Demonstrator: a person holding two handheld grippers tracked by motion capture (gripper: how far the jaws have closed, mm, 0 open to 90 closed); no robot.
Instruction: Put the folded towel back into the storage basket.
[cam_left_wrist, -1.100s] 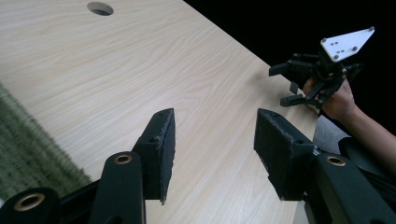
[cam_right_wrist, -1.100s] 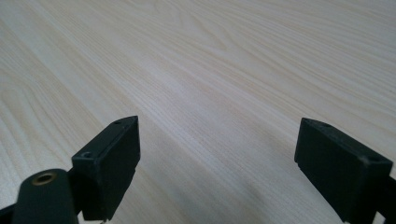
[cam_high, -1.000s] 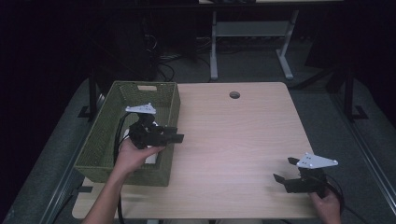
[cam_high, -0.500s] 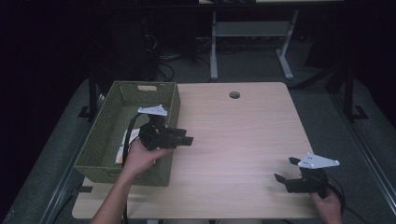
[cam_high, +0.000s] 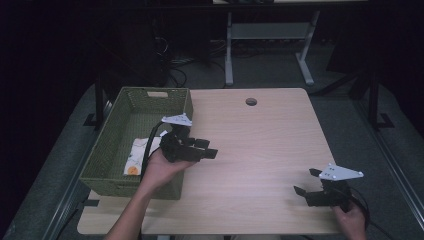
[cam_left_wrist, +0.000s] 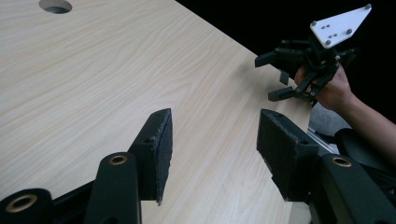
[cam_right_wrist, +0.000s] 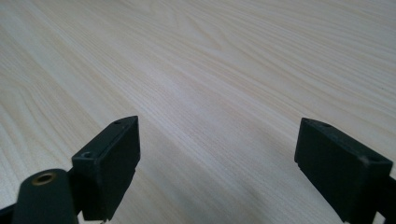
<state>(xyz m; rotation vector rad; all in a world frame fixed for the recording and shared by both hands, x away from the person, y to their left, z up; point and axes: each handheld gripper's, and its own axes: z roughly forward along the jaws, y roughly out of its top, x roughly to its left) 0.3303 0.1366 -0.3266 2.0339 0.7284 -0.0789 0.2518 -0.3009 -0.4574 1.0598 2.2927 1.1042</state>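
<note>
- High view: left gripper (cam_high: 212, 151) just over green woven basket's (cam_high: 183, 102) right rim, jaws apart, empty (prob. clear of drop).
- White patterned cloth (cam_high: 141, 155) lies inside the basket.
- Right gripper (cam_high: 303, 182) near pale wooden table's (cam_high: 260, 140) front-right corner, jaws wide, idle.

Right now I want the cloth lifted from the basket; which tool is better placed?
Left. The left tool hovers open beside the basket holding the cloth; the right tool sits across the table.

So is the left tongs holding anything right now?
No, the left tongs are open with only bare table showing between their pads, as the left gripper view shows.
</note>
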